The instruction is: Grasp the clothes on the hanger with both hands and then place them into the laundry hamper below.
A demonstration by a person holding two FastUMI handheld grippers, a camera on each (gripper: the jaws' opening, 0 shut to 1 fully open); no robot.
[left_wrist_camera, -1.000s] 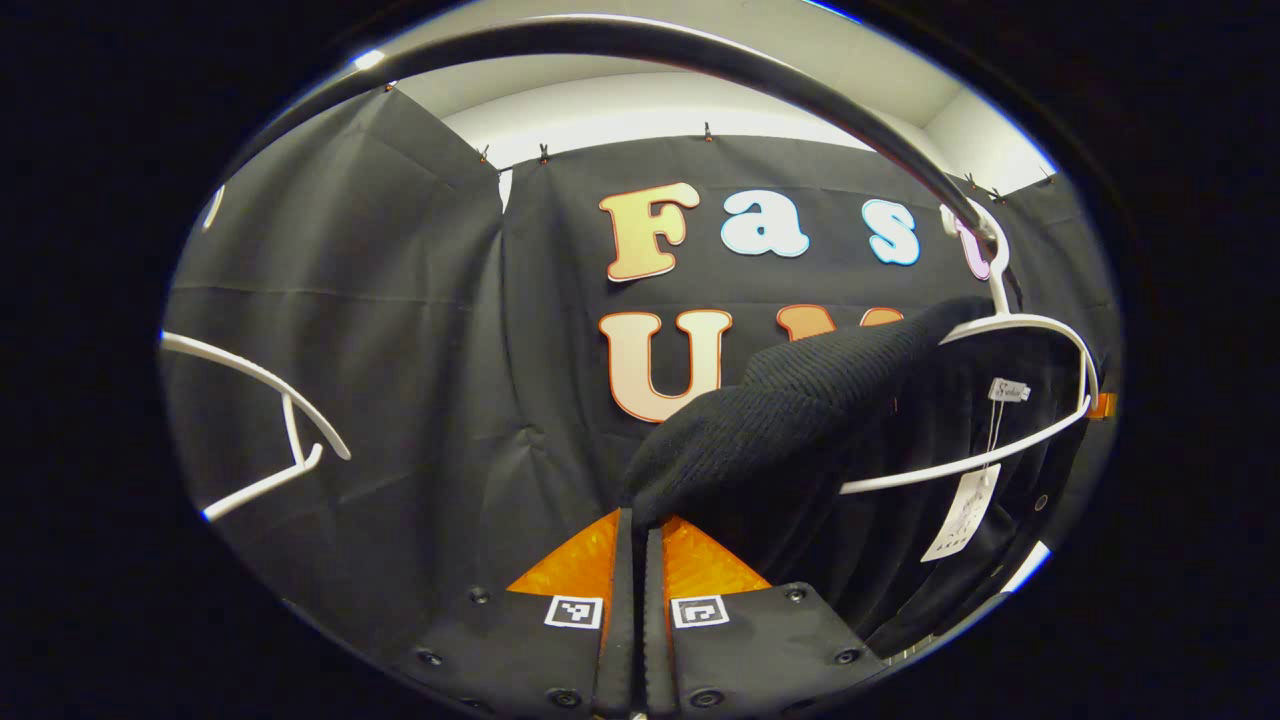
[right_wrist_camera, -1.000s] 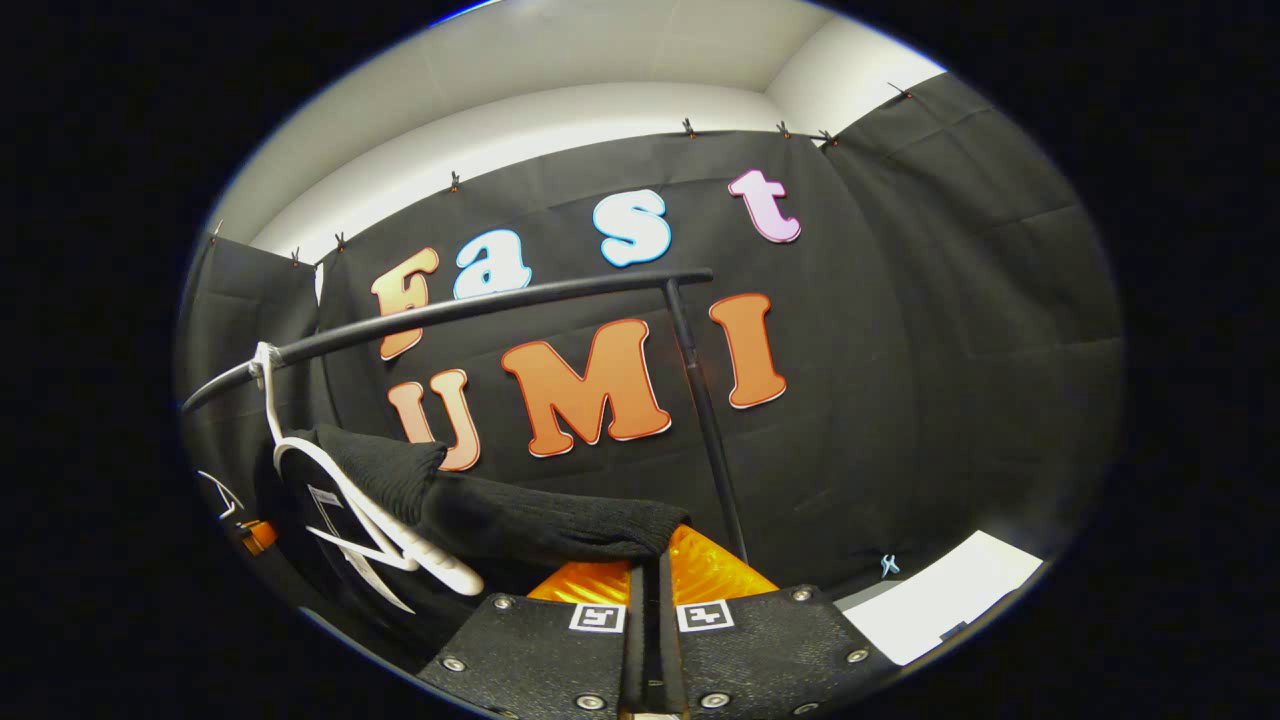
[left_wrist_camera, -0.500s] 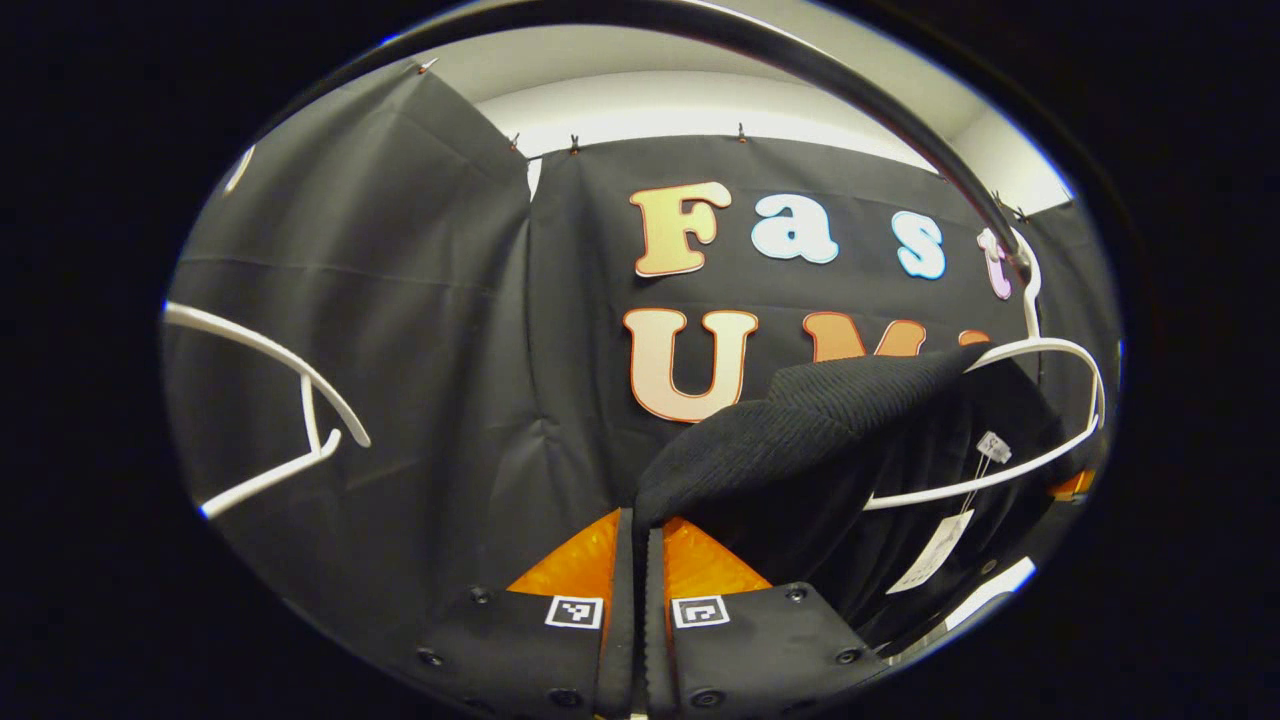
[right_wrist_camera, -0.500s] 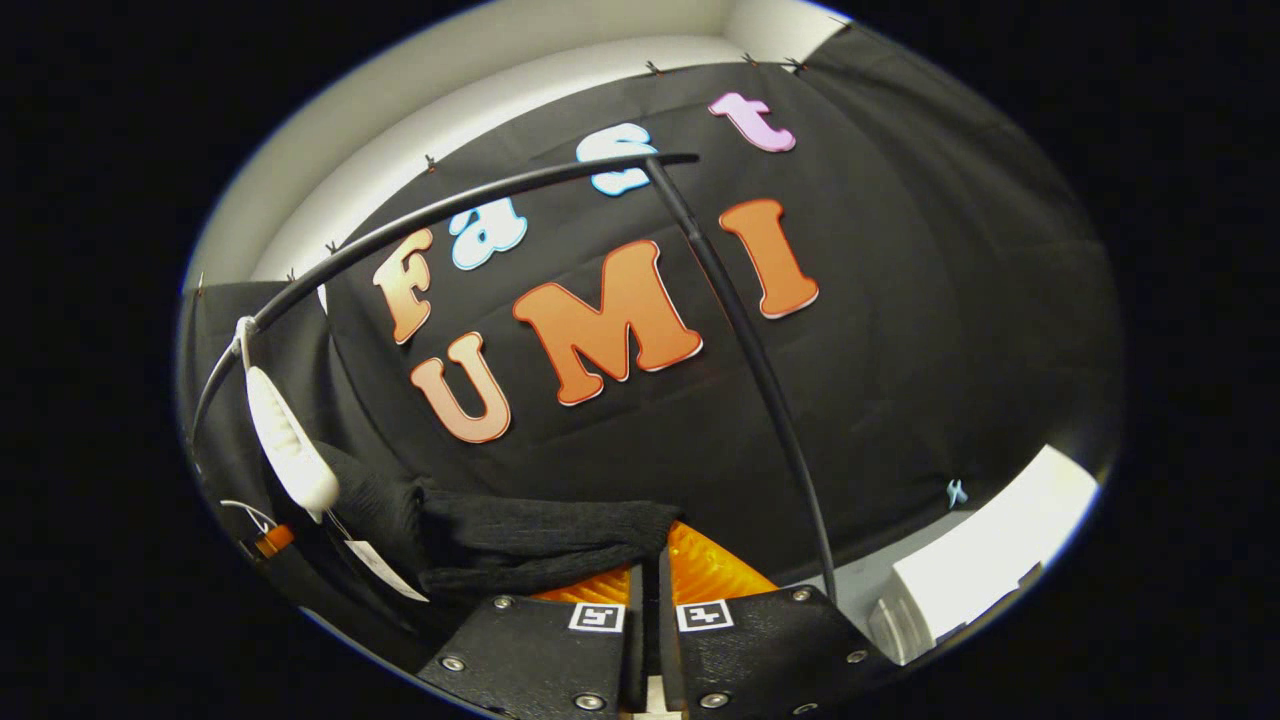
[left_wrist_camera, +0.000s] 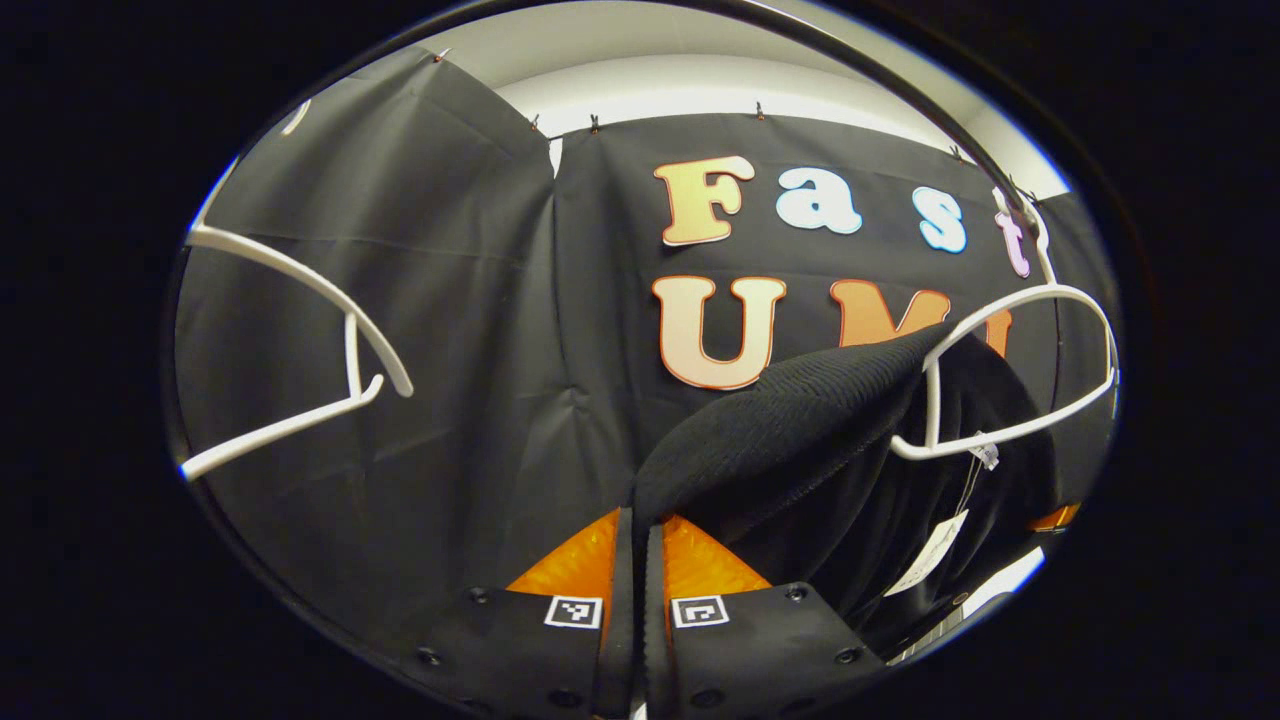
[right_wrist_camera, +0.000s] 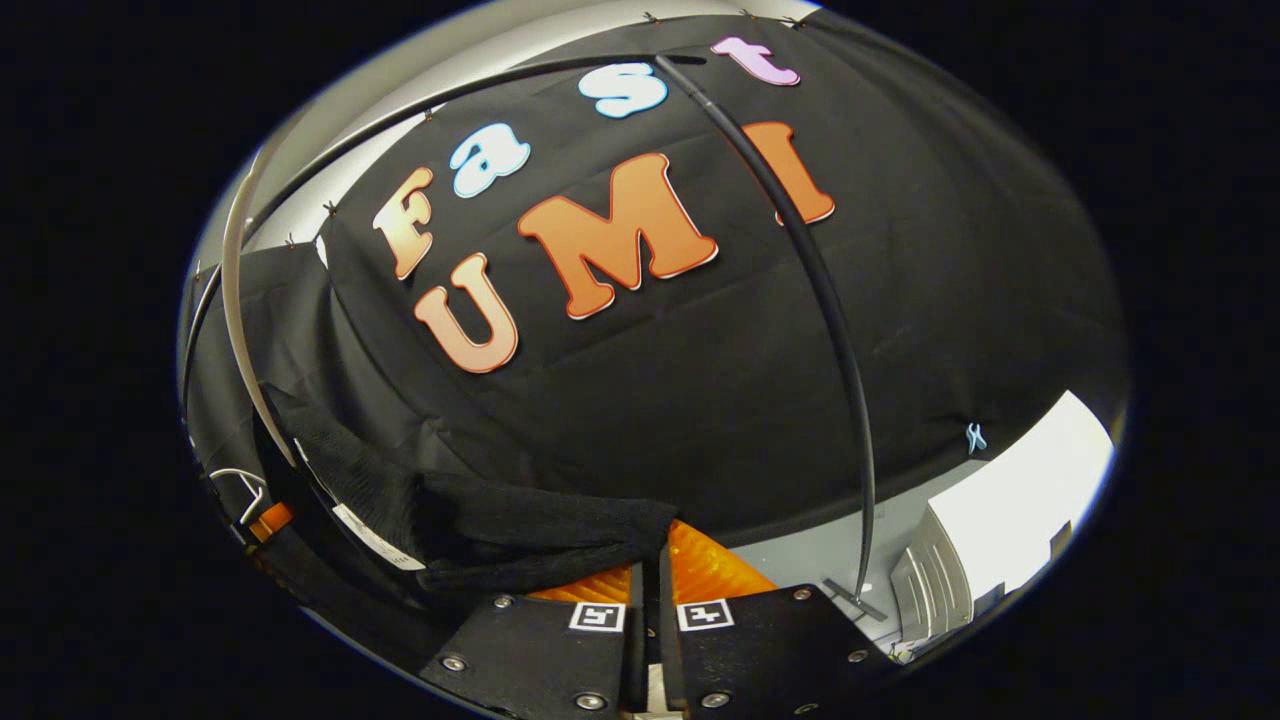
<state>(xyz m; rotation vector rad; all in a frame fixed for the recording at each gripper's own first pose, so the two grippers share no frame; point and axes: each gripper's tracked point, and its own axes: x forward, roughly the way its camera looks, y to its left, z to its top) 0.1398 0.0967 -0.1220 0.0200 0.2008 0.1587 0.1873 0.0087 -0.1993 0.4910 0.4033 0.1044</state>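
No wording can be made out. The paper tags [left_wrist_camera: 938, 553] hanging from the black knit garment [left_wrist_camera: 790, 430], ahead and right of the left gripper, carry print too small and blurred to read.

In the left gripper view, the knit top [left_wrist_camera: 790, 430] stretched from the left gripper [left_wrist_camera: 633, 520] up to a hanger [left_wrist_camera: 1010, 370] on the right, under the rail [left_wrist_camera: 900, 90], with another hanger [left_wrist_camera: 300, 350] far left.
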